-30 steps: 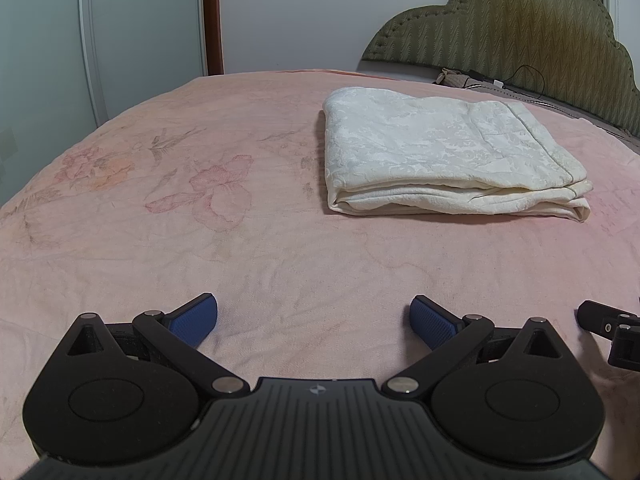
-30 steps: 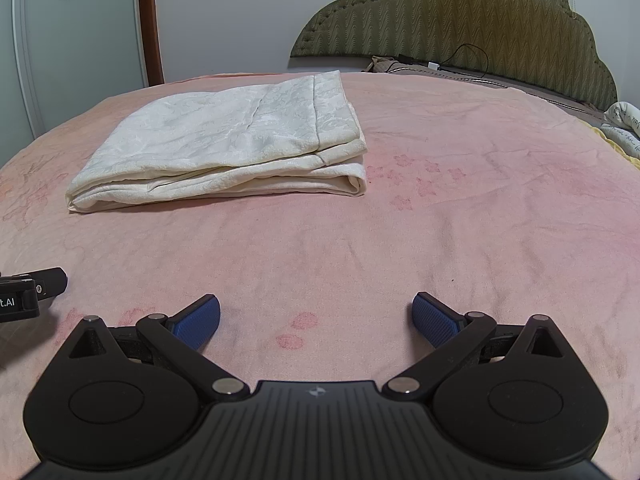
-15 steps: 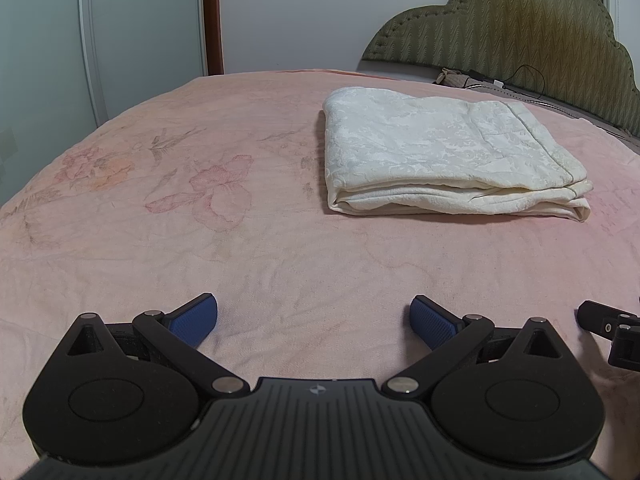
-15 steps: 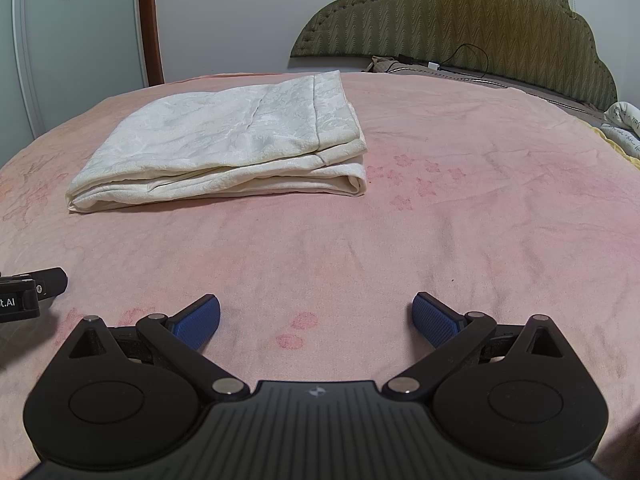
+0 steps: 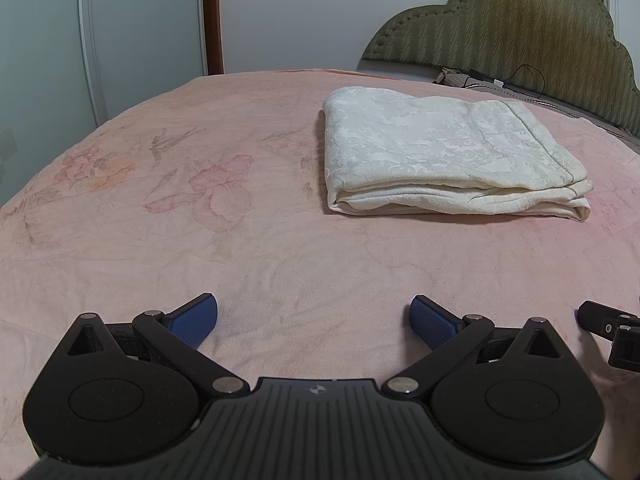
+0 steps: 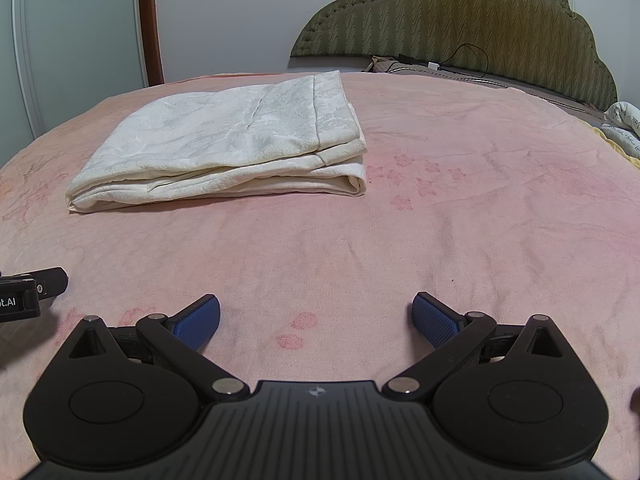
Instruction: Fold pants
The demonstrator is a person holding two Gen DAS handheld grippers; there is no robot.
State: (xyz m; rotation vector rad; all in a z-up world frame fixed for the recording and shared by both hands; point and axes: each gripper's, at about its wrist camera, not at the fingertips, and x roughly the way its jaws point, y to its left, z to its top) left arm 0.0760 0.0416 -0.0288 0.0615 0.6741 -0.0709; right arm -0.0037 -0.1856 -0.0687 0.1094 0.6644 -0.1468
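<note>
1. Cream-white patterned pants [image 5: 448, 156] [image 6: 236, 148] lie folded in a flat rectangular stack on the pink floral bedspread [image 5: 200, 240] [image 6: 460, 220], toward the quilted olive-green headboard [image 5: 520, 28] [image 6: 440, 16].
2. Left gripper [image 5: 314, 320]: blue-padded fingers [image 5: 194, 318] spread wide, nothing between them, low over the bedspread, well short of the pants.
3. Right gripper [image 6: 316, 320]: fingers [image 6: 434, 322] likewise spread, holding nothing, near the front edge of the bed.
4. The two grippers sit side by side; each shows at the other view's edge.

Cream damask-patterned cloth pants [image 5: 444, 152] lie on a matt, fuzzy pink bedspread [image 5: 200, 240].
</note>
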